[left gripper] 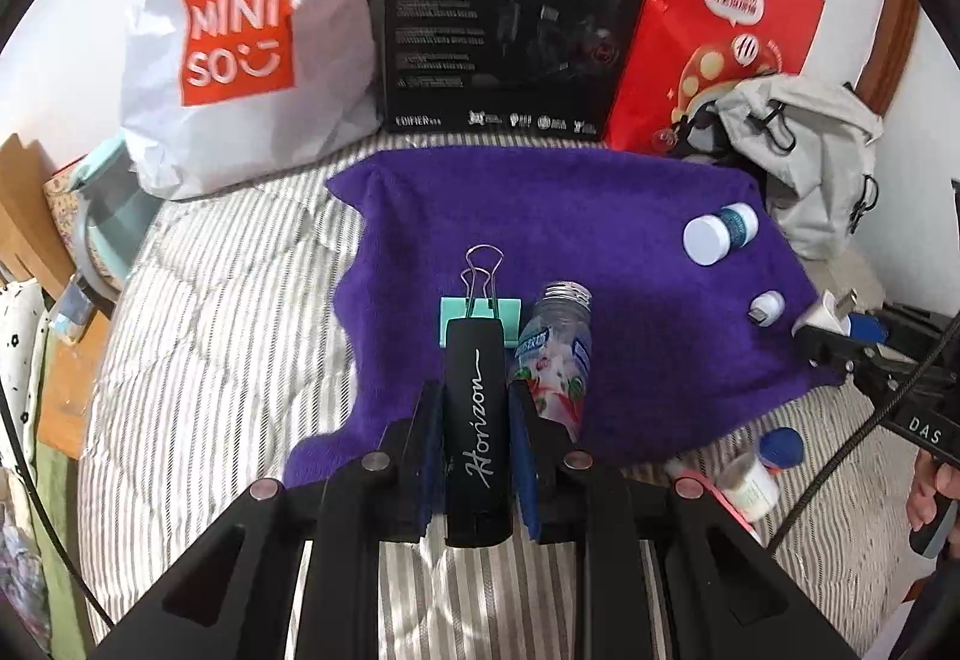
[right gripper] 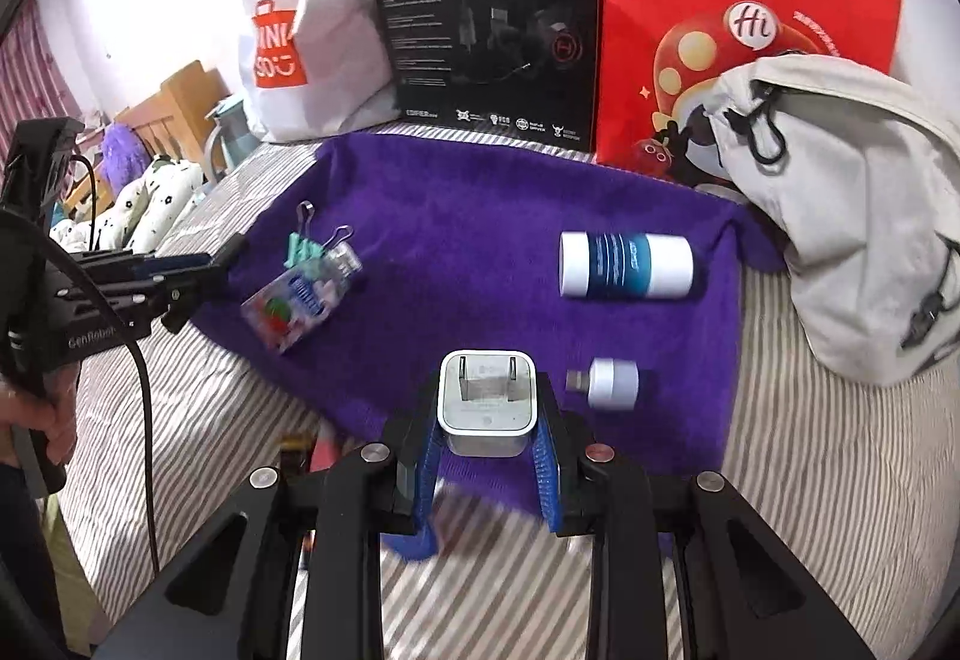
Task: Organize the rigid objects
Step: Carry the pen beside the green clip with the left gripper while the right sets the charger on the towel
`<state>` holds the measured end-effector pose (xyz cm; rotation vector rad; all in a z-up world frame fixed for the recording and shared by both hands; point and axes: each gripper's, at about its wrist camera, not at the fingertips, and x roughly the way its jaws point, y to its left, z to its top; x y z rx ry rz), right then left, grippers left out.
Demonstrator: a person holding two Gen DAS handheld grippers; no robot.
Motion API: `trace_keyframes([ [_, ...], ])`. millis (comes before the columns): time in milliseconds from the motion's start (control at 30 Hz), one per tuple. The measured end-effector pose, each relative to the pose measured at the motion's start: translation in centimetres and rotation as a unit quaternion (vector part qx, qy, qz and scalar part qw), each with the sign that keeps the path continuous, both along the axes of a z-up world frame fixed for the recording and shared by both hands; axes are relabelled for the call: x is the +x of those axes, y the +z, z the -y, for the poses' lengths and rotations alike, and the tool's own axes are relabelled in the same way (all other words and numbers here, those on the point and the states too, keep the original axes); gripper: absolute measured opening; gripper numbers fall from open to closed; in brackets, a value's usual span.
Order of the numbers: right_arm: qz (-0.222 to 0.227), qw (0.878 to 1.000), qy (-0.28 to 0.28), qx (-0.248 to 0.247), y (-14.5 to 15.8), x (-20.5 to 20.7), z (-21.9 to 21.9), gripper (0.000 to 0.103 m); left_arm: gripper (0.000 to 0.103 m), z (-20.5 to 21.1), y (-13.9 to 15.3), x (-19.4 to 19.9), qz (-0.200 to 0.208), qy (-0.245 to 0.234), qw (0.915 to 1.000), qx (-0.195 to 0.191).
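**Ann:** Grippers first, and both are loaded. Left gripper (left gripper: 474, 408) has its jaws closed onto a black case (left gripper: 477, 420) with "Horizon" lettered along it, held lengthwise over the near edge of the purple towel (left gripper: 630, 216).

**Ben:** And the right gripper (right gripper: 486, 420) is clamped on a white plug adapter (right gripper: 487, 402), prongs up, also hanging over the towel's near edge. Neither piece is set down yet, as far as I can tell.

**Ann:** Already lying on the towel: a mint binder clip (left gripper: 478, 309) just beyond the case's tip, and a clear plastic bottle (left gripper: 555, 354) on its side just beside the clip. I can't say if they touch.

**Ben:** Over on the right half, a white-and-blue jar (right gripper: 627, 264) on its side, and a small white dongle (right gripper: 609, 383) near the adapter. Four down, two in the air.

**Ann:** I'd call it past halfway. Left out on the striped bedding (left gripper: 240, 300), off the towel's right corner, sit a blue-capped bottle (left gripper: 756, 471) and something red beside it, too blurred to name.

**Ben:** Containers? White shopping bag (left gripper: 240, 30), black headset box (left gripper: 510, 12), red paper bag (left gripper: 732, 18), grey drawstring bag (right gripper: 840, 216), all along the back and right.

**Ann:** Contents hidden in every one. The grey bag's mouth faces the towel, but I can't see inside.
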<state>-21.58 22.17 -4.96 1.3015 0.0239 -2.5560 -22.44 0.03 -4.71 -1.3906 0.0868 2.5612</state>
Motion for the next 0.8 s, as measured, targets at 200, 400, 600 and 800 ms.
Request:
trace_keyframes([
  [200, 0.009, 1.000, 0.005, 0.000, -1.1, -1.8, 0.5, 0.027, 0.021, -0.5, -1.4, -1.8, 0.017, 0.005, 0.9998, -0.012],
  [400, 0.015, 1.000, 0.015, 0.010, -1.9, -3.0, 1.1, 0.027, 0.021, -0.6, -2.2, -2.9, 0.025, 0.016, 0.9994, -0.019],
  [600, 0.018, 0.999, 0.023, 0.020, -2.5, -3.4, 1.5, 0.027, 0.021, -0.9, -3.0, -3.5, 0.031, 0.019, 0.9991, -0.020],
  [800, 0.024, 0.999, 0.031, 0.026, -3.0, -3.4, 1.9, 0.027, 0.021, -1.1, -3.2, -3.5, 0.038, 0.012, 0.9989, -0.026],
])
